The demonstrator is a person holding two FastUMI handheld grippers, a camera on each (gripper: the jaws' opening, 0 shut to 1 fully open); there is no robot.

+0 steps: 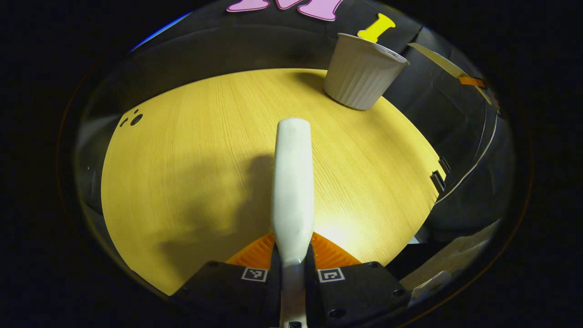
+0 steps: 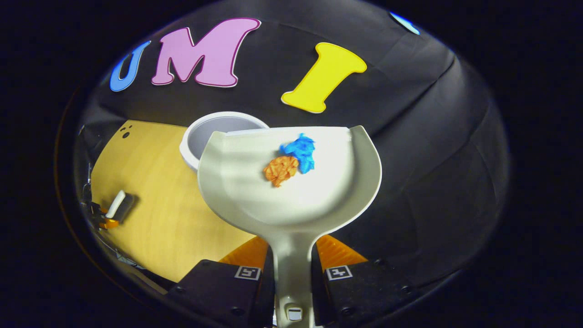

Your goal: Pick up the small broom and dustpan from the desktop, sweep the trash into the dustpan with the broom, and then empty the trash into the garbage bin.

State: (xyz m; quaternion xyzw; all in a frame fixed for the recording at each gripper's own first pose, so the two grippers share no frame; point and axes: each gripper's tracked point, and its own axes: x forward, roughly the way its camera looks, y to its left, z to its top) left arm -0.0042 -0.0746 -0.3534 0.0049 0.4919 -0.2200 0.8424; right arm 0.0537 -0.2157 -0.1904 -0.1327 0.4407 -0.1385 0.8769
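Emptying step in hand: right gripper (image 2: pixel 291 266) clamped on dustpan (image 2: pixel 291 191) carrying trash (image 2: pixel 291 160), garbage bin (image 2: pixel 193 141) ahead-left; left gripper (image 1: pixel 291 269) clamped on broom (image 1: pixel 293 182); tipping over bin judged next.

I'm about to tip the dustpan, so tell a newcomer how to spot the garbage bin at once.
Start at the yellow wooden desktop and follow it to the far edge by the black cloth wall. There stands the garbage bin, a pale ribbed tub flaring wider toward its open rim. It sits directly on the wood, unlike the dustpan held by the right gripper.
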